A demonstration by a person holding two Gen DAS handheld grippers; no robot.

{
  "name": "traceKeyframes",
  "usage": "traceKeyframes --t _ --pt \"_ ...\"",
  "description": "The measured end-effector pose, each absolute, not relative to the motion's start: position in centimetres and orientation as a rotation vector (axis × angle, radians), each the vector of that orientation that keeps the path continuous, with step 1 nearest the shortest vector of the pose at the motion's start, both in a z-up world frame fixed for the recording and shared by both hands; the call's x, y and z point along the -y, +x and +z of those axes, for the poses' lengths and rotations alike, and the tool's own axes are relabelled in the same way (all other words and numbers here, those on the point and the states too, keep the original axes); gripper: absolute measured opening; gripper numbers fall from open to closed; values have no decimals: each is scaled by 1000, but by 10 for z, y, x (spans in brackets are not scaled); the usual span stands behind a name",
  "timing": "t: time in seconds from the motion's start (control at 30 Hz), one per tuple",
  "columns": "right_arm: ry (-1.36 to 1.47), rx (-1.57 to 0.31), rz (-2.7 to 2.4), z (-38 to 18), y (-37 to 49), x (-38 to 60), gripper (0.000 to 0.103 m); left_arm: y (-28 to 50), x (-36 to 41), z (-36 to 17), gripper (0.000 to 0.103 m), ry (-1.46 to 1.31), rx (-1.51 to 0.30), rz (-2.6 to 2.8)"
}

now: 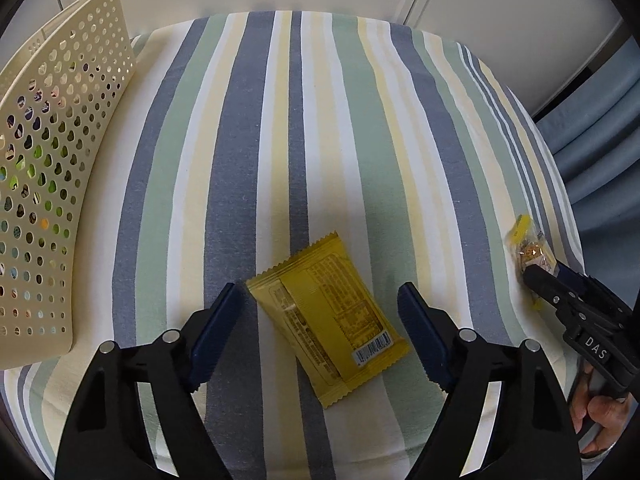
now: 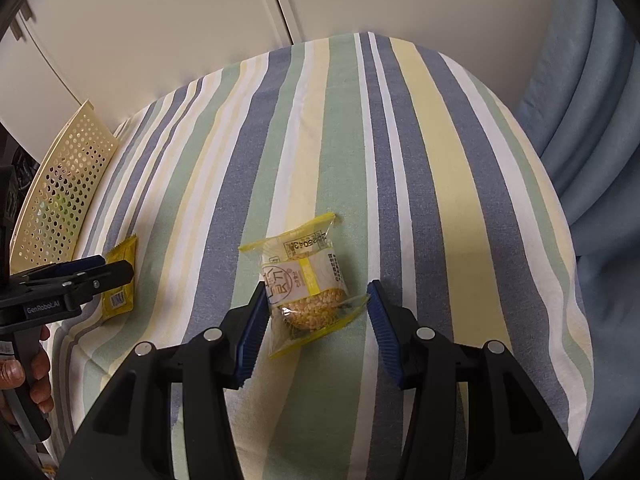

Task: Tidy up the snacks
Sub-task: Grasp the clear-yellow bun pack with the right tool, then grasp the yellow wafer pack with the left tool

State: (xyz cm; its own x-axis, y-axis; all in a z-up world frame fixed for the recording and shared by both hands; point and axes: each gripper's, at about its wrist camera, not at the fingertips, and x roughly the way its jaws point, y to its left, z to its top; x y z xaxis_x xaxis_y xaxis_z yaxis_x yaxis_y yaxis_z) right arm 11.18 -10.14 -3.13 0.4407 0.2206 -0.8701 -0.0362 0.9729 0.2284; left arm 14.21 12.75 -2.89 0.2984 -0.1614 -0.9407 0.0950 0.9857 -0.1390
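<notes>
Striped cloth [image 1: 304, 128], yellow packet [image 1: 326, 322] lying diagonally, barcode end nearest, both grippers' jaws spread.

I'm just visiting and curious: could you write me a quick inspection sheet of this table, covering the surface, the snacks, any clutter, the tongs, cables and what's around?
Surface: striped tablecloth, flat, mostly bare.
Job's things: yellow snack packet lying back side up; clear-wrapped cake lying flat; perforated cream basket at the left edge, colourful packets visible through its holes.
Clutter: nothing seen.
Grippers: left tongs open, straddling the yellow snack packet; right tongs open around the clear-wrapped cake, not closed on it.
Cables: nothing seen.
Surroundings: white cabinet doors behind, blue curtain at the right.
</notes>
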Motion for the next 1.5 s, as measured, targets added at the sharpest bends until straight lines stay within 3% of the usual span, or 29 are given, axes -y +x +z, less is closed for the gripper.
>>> traceKeyframes --t 0.1,0.4,0.57,0.7,0.77,0.8,1.03,1.1,1.13,1.5 --pt "192 -1104 163 -32 112 102 50 143 -124 -28 68 -25 -1248 -151" --pt "207 -1101 167 -32 111 103 50 148 -124 -18 54 93 -1189 -148" --pt "210 -1100 168 -33 111 104 50 156 -137 -10 35 61 -1185 -157" --pt "217 -1099 168 -32 111 104 50 157 -147 -13 42 -4 -1222 -166" --pt "220 -1098 168 -32 110 104 50 152 -150 -14 73 -37 -1232 -164" --pt "221 -1098 168 -32 110 104 50 148 -152 -15 77 -40 -1224 -158" --pt "231 -1096 171 -33 110 106 50 131 -137 -23 73 39 -1229 -176" --pt "235 -1095 173 -33 110 106 50 127 -131 -22 52 131 -1201 -152" --pt "237 -1095 174 -33 110 107 50 127 -131 -21 48 136 -1193 -167" --pt "237 -1094 173 -32 109 106 50 113 -155 24 48 135 -1069 -179"
